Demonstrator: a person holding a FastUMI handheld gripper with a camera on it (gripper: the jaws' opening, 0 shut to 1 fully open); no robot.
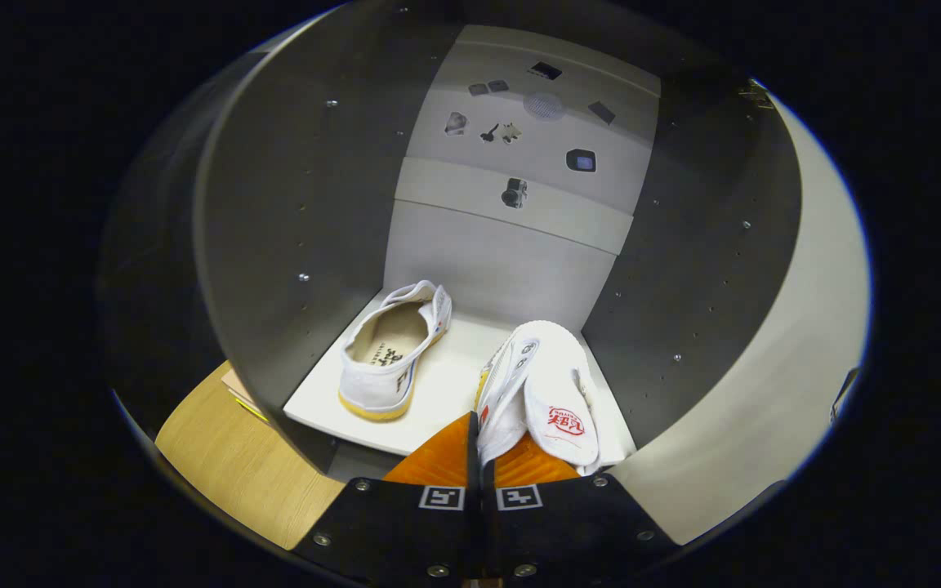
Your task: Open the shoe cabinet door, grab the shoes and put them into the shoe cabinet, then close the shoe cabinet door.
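We are looking into the open shoe cabinet (274,245), its dark side walls dotted with small metal pegs and its pale back panel (511,245) carrying a scatter of small stickers; the white shelf (446,392) at the bottom is bearing the shoes. Our gripper (480,445) is reaching in over the front edge of that shelf, and its fingers (430,465) are clenching the second shoe (544,392), pressed nearly together on the fabric at its near end; the grip looks to be on the heel or side edge, though the shoe is hiding the contact and we cannot be sure. This shoe is a white canvas slip-on, turned so that its pale sole with a red printed mark is facing us; it is tilting up from the fingers toward the back panel, over the right part of the shelf. The first shoe (393,351) is lying on the left part of the shelf, apart from the held one; it is white canvas with a yellowish sole edge, a tan insole showing through its opening, and a thin blue line along its side. Beside the cabinet's left wall, a light wooden floor (234,457) is showing.
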